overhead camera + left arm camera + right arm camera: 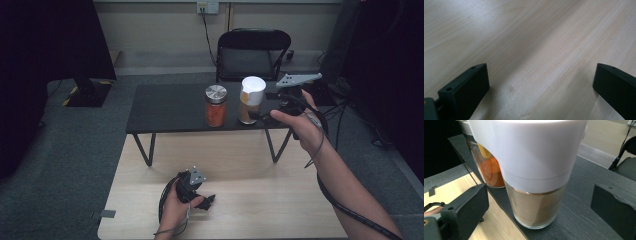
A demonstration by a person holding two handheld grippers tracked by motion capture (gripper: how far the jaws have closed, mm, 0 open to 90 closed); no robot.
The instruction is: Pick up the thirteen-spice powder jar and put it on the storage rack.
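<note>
One white-lidded jar between the open right gripper's jaws, untouched.

Grey carpet, black folding chair against pale wall.

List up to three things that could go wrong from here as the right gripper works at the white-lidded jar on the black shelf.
1. The white-lidded jar stands near the black shelf front edge; a nudge from the open right gripper might tip it off.
2. The orange jar stands close beside it and could get knocked.
3. A grip on the smooth white lid rather than the glass might slip.
</note>
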